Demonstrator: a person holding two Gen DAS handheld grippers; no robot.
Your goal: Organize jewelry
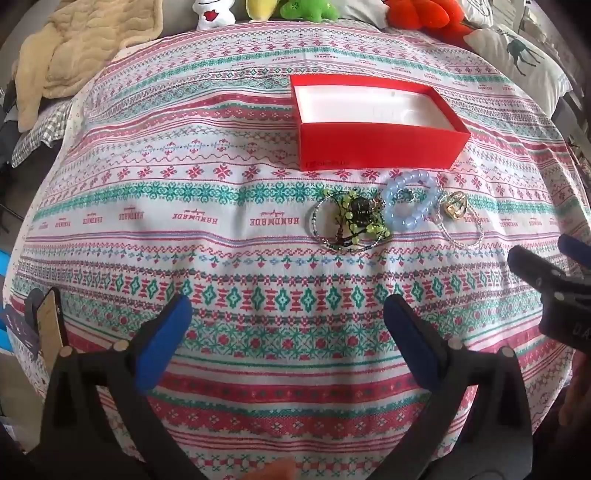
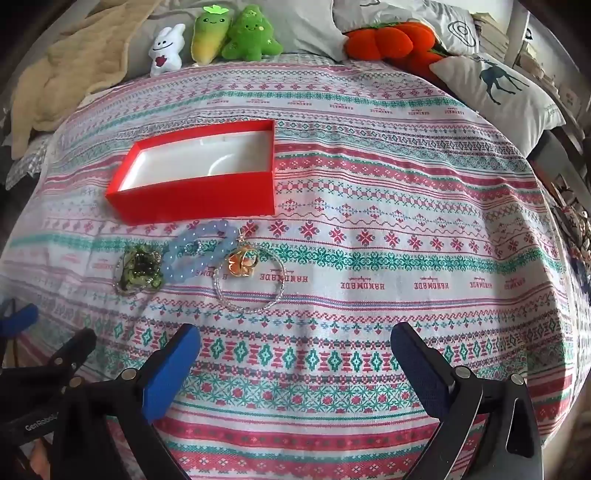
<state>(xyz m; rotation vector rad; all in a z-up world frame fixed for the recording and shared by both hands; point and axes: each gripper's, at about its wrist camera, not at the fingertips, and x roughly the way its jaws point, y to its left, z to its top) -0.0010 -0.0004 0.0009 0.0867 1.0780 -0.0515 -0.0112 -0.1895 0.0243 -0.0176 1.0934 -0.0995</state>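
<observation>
Both the left gripper point(image 1: 288, 314) and right gripper point(image 2: 295, 343) were held with jaws wide apart and empty, above the bedspread point(image 2: 406, 206). The bracelets point(image 2: 199, 254) lay clustered just before the open red box point(image 2: 192, 199). One piece would best be pinched alone, since they overlapped. Plush toys point(image 2: 236, 35) and pillows point(image 2: 498, 88) were ranged behind.

The right tool point(image 2: 295, 354) hangs wide apart over the patterned bedspread point(image 2: 369, 192), gripping nothing. Beyond it lies the open red box point(image 2: 195, 201) — blue bead bracelet point(image 2: 201, 254), green beads point(image 2: 142, 269) and silver bangle point(image 2: 251, 288) just before it.
</observation>
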